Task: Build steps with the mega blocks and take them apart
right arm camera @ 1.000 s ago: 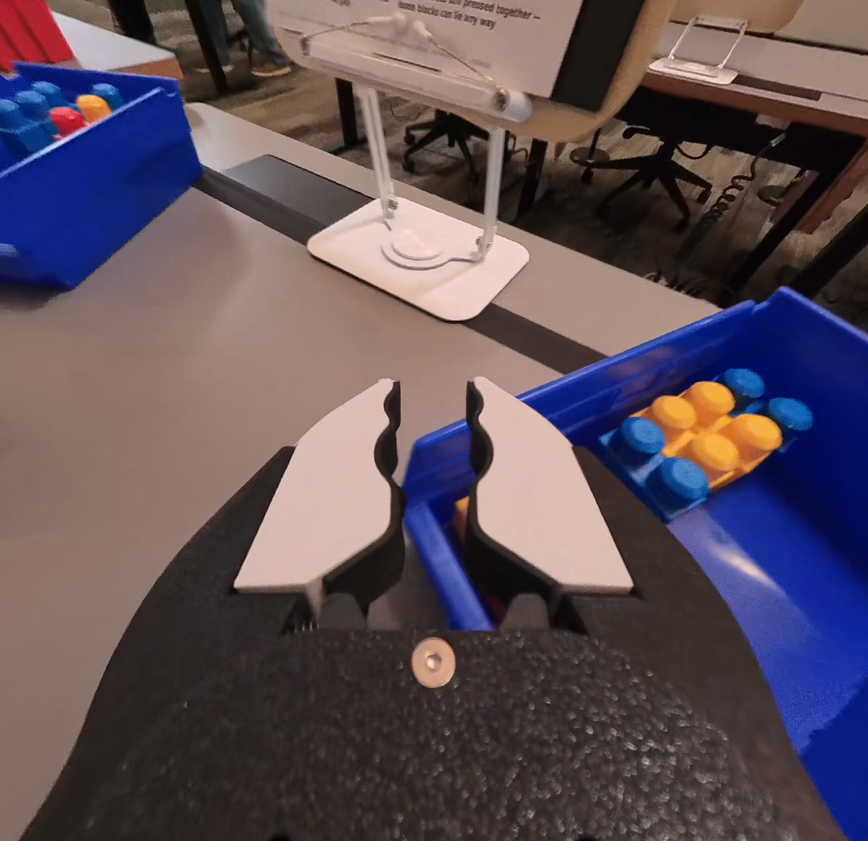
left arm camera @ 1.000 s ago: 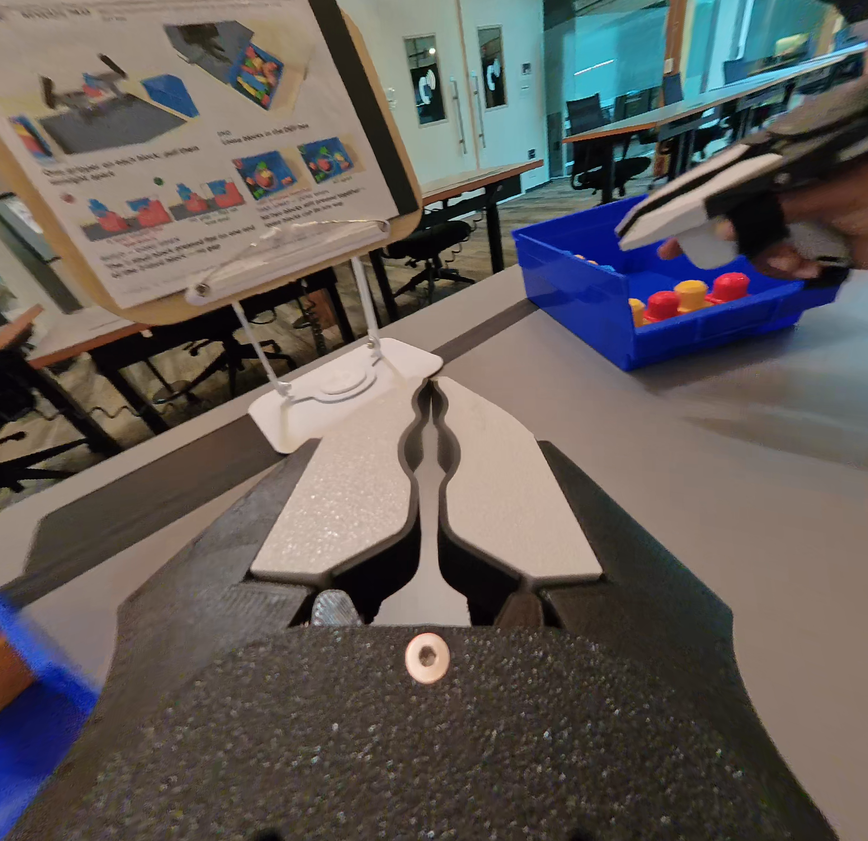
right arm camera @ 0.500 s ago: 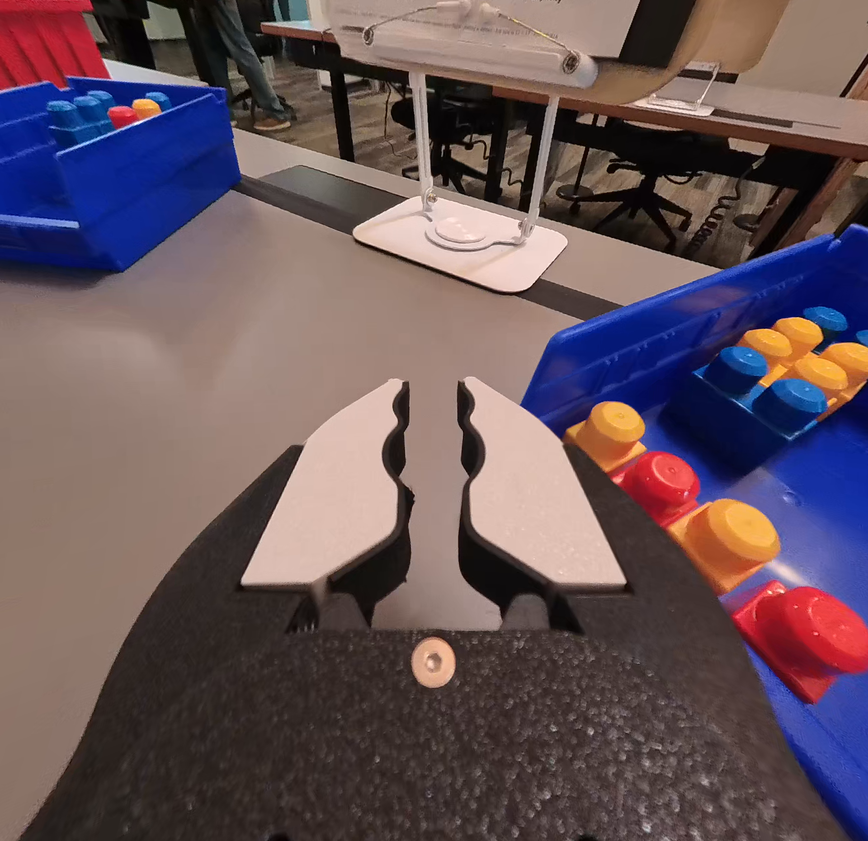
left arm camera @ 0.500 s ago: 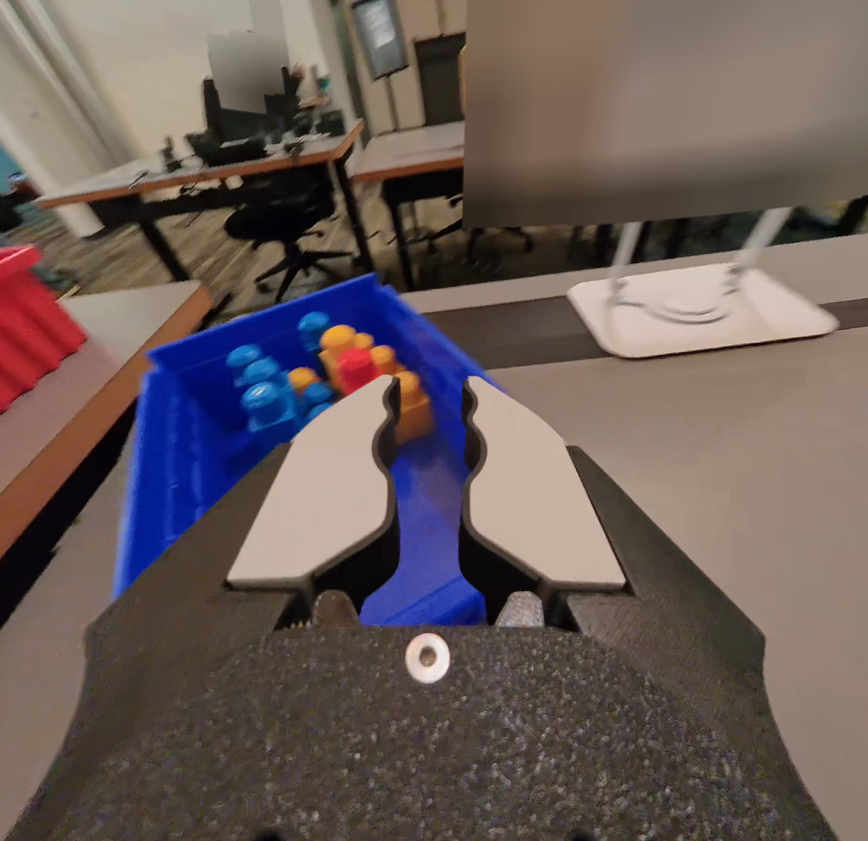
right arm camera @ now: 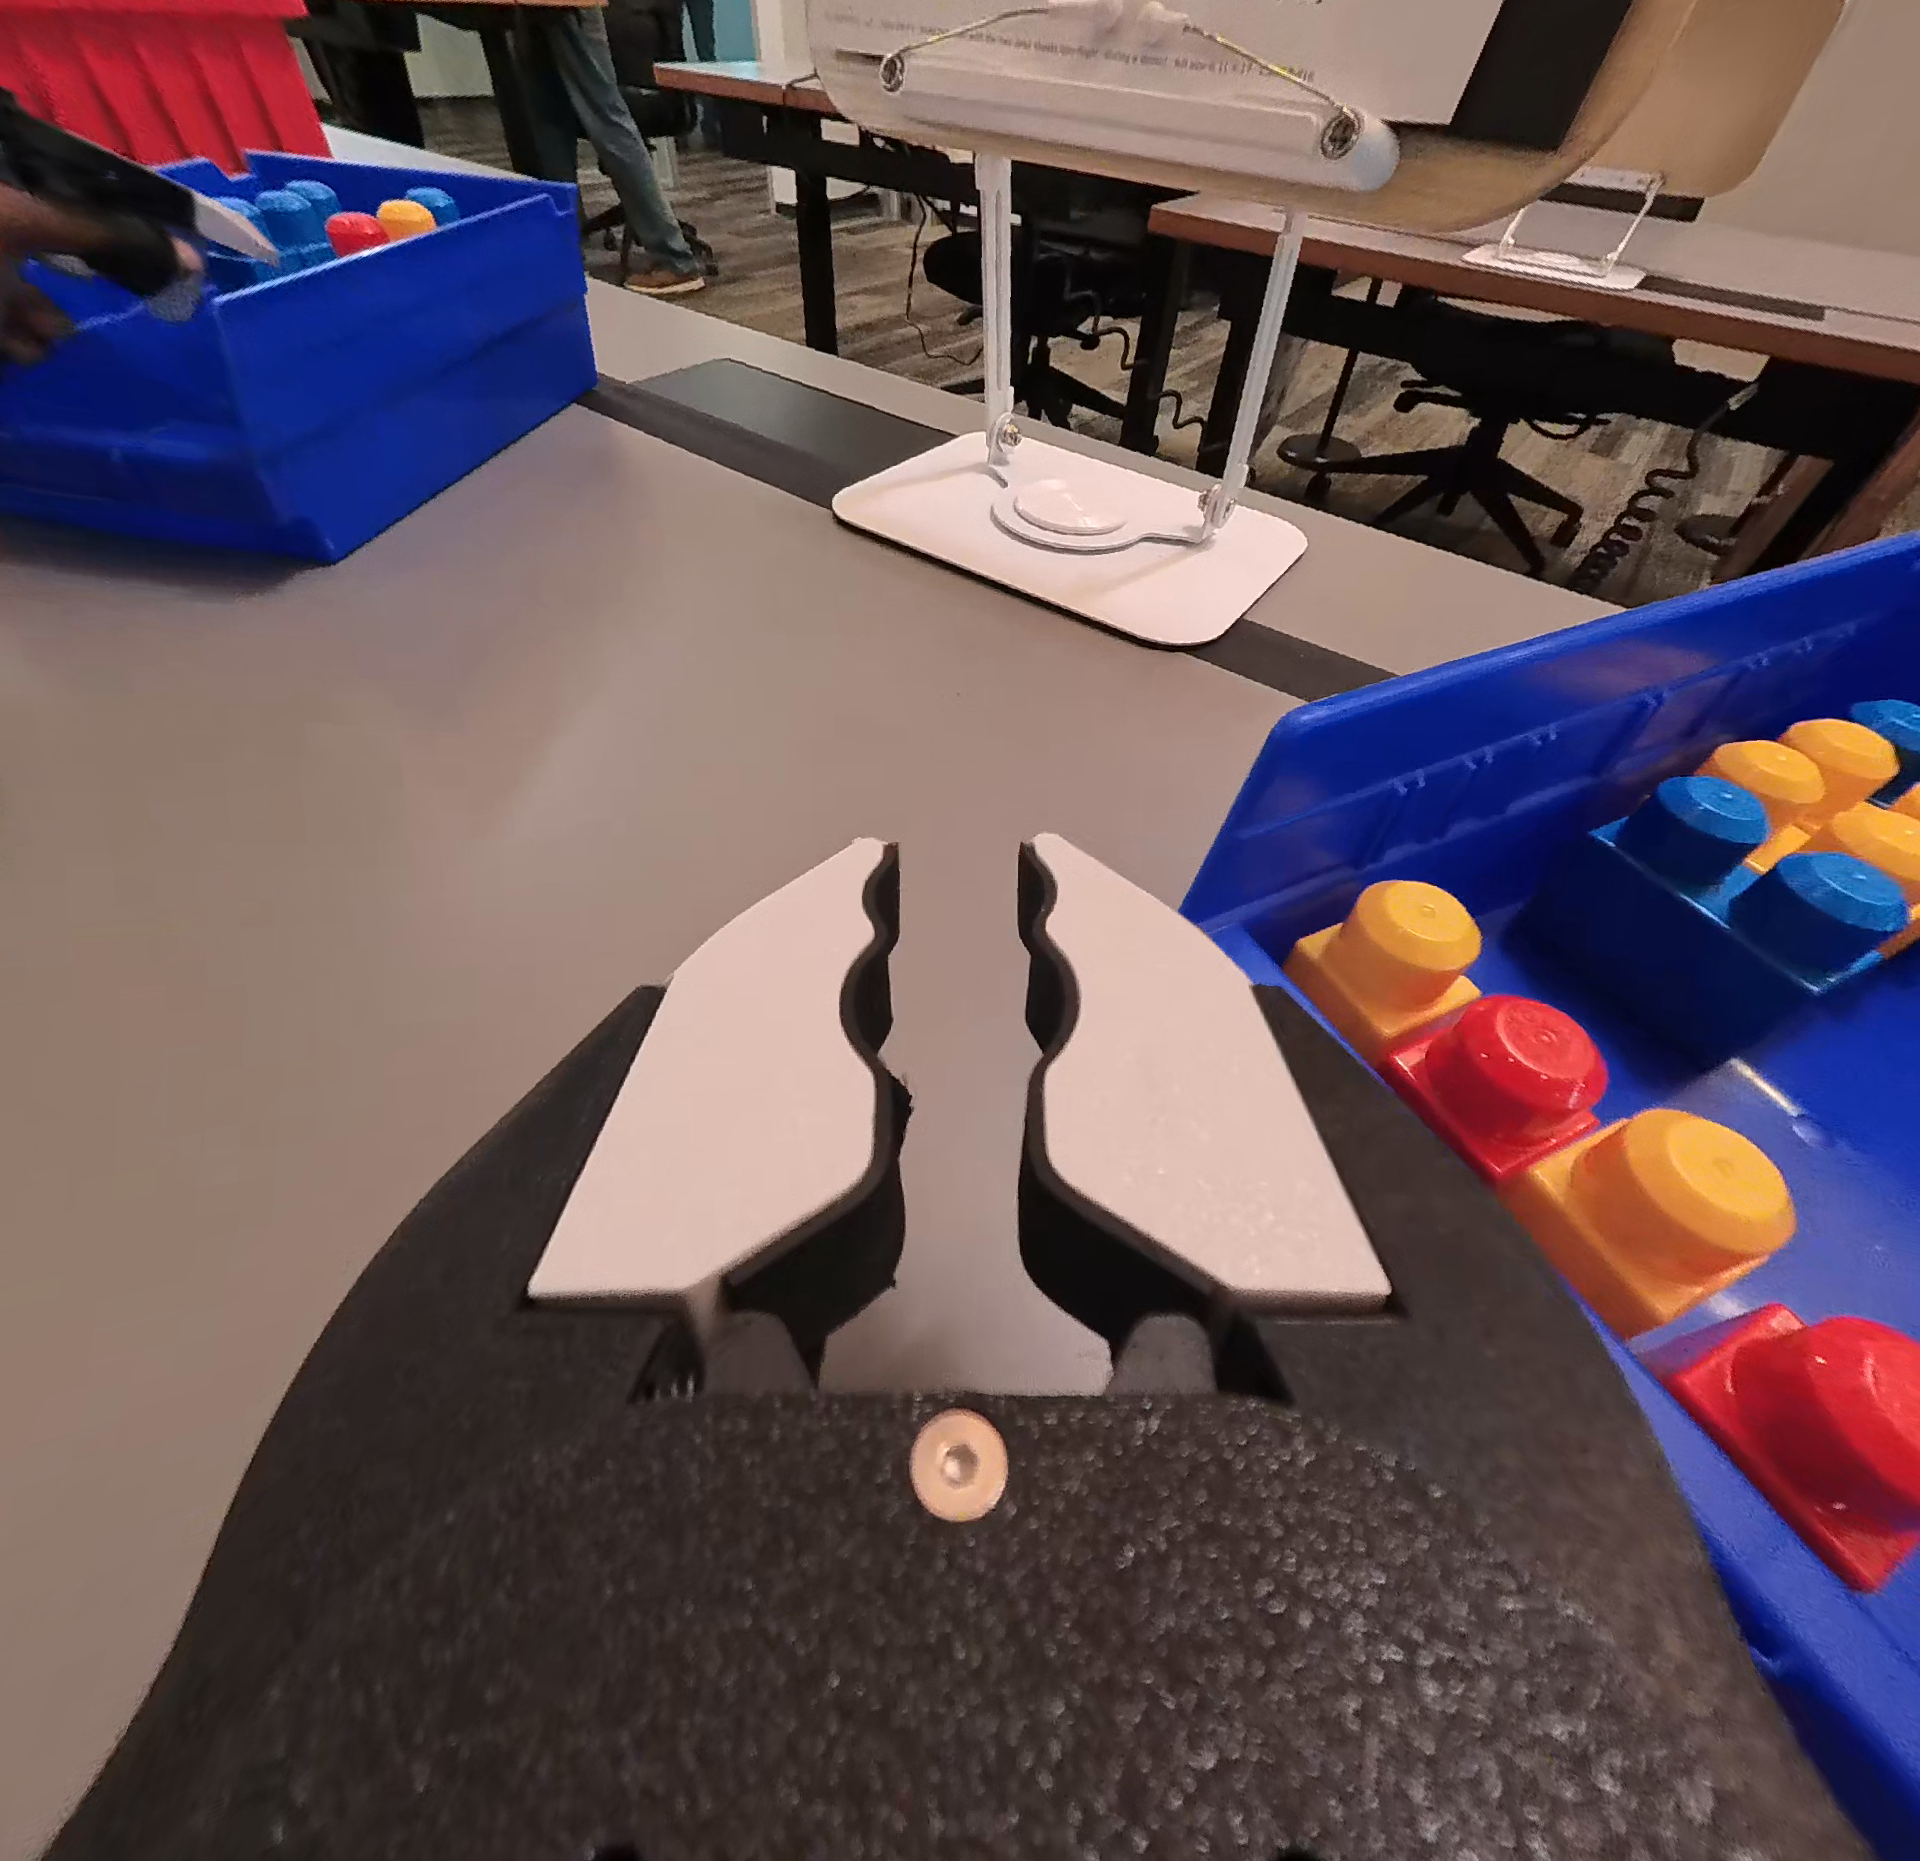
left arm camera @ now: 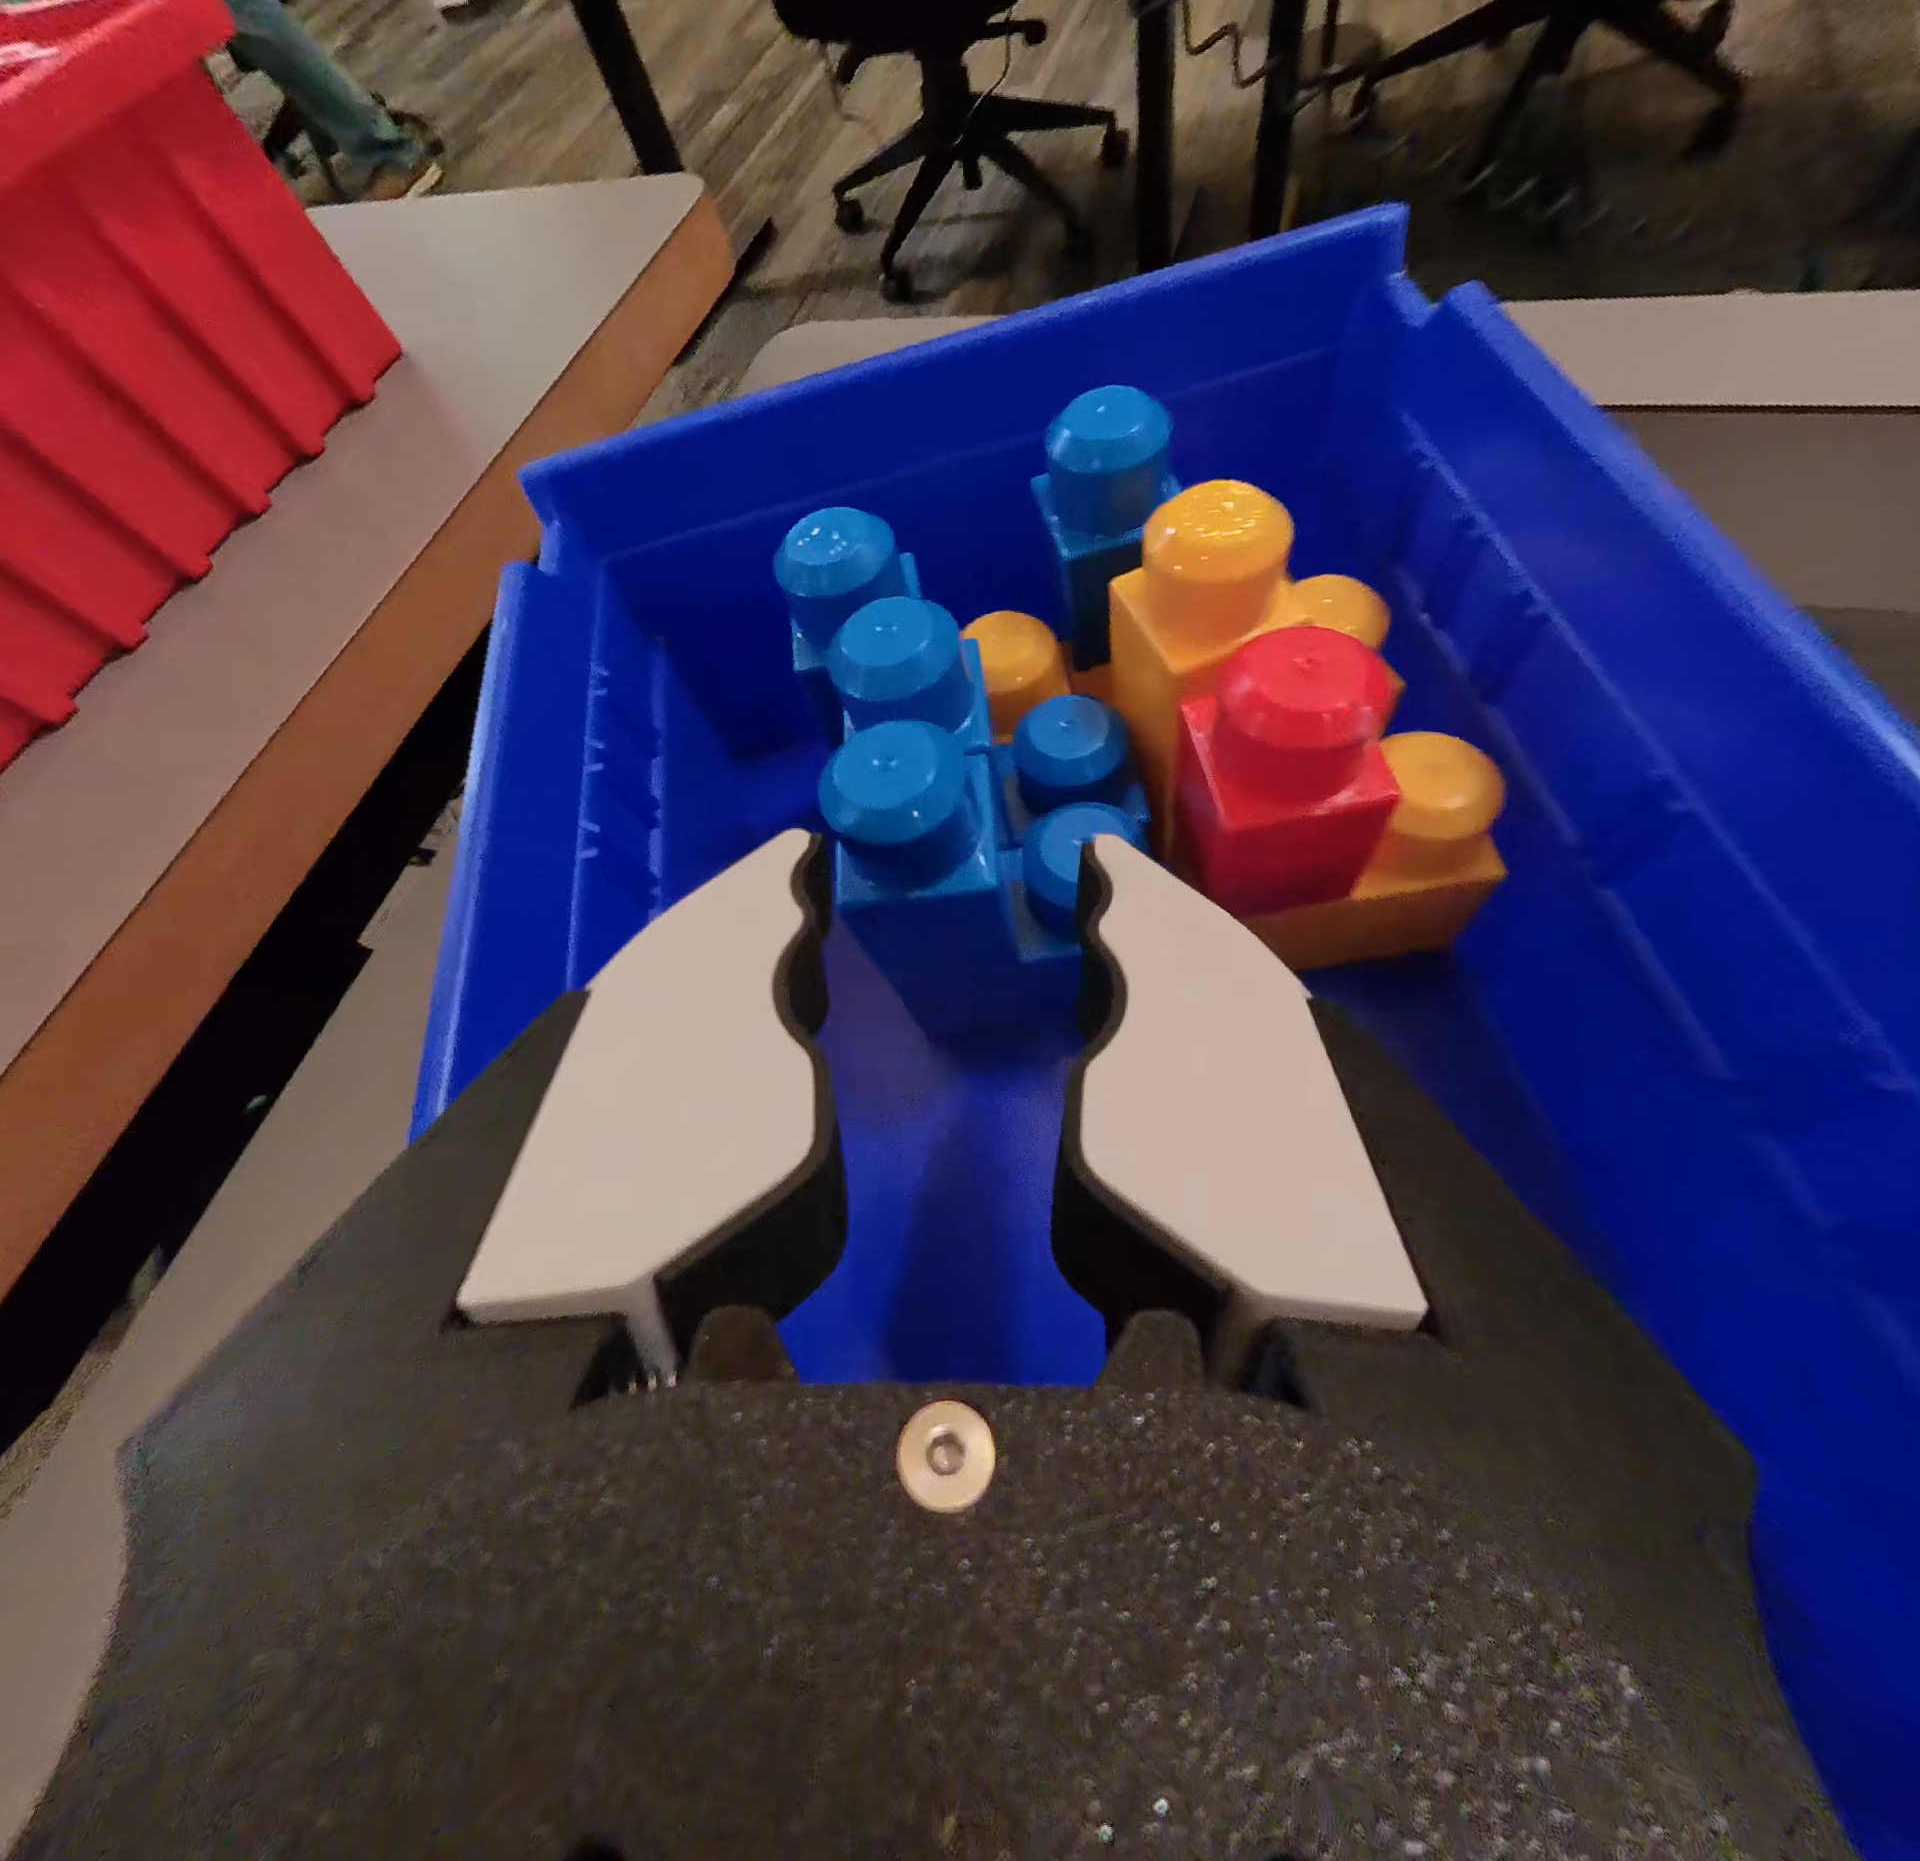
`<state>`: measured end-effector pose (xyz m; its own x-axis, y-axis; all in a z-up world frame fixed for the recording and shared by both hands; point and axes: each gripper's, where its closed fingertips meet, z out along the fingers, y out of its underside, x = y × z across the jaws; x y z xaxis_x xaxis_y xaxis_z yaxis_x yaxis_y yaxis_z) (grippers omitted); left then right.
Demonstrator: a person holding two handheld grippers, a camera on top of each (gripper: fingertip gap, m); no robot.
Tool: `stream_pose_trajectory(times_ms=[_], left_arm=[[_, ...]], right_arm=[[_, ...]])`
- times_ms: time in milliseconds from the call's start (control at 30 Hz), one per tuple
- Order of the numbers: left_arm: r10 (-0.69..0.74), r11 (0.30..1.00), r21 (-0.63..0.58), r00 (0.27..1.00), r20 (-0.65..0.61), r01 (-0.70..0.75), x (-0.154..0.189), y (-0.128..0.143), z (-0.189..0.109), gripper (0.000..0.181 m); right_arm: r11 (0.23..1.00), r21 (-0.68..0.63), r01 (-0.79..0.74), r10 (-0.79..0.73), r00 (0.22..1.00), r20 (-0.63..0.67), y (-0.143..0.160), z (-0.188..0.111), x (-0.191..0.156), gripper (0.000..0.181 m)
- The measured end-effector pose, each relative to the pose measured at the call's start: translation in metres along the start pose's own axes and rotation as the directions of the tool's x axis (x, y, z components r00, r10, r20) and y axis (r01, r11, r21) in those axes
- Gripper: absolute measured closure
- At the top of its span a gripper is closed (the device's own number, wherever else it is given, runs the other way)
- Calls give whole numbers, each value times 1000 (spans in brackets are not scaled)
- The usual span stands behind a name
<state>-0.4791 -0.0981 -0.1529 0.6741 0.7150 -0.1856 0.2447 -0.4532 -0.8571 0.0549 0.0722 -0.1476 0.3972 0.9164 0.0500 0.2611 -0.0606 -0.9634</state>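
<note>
The left tongs (left arm camera: 945, 866) hang inside the blue bin (left arm camera: 1621, 668), spread wide and holding nothing, one finger on each side of the near end of a tall blue block (left arm camera: 914, 876). That block's row of studs runs away from the tongs toward the far wall. A red block (left arm camera: 1288, 772) on orange blocks (left arm camera: 1382, 876) crowds its right side. The right tongs (right arm camera: 958, 866) hover over bare grey counter (right arm camera: 416, 772), partly open and empty, beside a second blue bin (right arm camera: 1455, 772); a white stand (right arm camera: 1070, 533) sits well ahead.

floor (left arm camera: 727, 97): wood-look, perhaps carpet | office chairs (left arm camera: 966, 118) | desks (right arm camera: 1558, 253)
</note>
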Motion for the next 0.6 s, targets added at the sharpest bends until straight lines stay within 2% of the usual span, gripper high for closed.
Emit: stream_pose_trajectory(times_ms=[133, 200, 367, 500, 600], left_arm=[[-7, 998, -66, 999, 33, 9, -9, 8, 19, 135], [-36, 996, -76, 999, 13, 37, -8, 10, 25, 143], [-15, 994, -109, 1000, 6, 16, -11, 10, 21, 144], [14, 1000, -9, 1000, 1, -14, -15, -8, -10, 143], [38, 991, 133, 998, -42, -32, -7, -36, -60, 144]], right_arm=[[999, -16, 30, -30, 1000, 8, 3, 2, -3, 160], [999, -17, 41, -41, 999, 15, 4, 2, -6, 160], [996, -16, 86, -86, 996, 9, 3, 1, -9, 160], [996, -1, 88, -88, 996, 8, -1, 0, -10, 160], [994, 12, 106, -106, 994, 16, -4, -1, -14, 159]])
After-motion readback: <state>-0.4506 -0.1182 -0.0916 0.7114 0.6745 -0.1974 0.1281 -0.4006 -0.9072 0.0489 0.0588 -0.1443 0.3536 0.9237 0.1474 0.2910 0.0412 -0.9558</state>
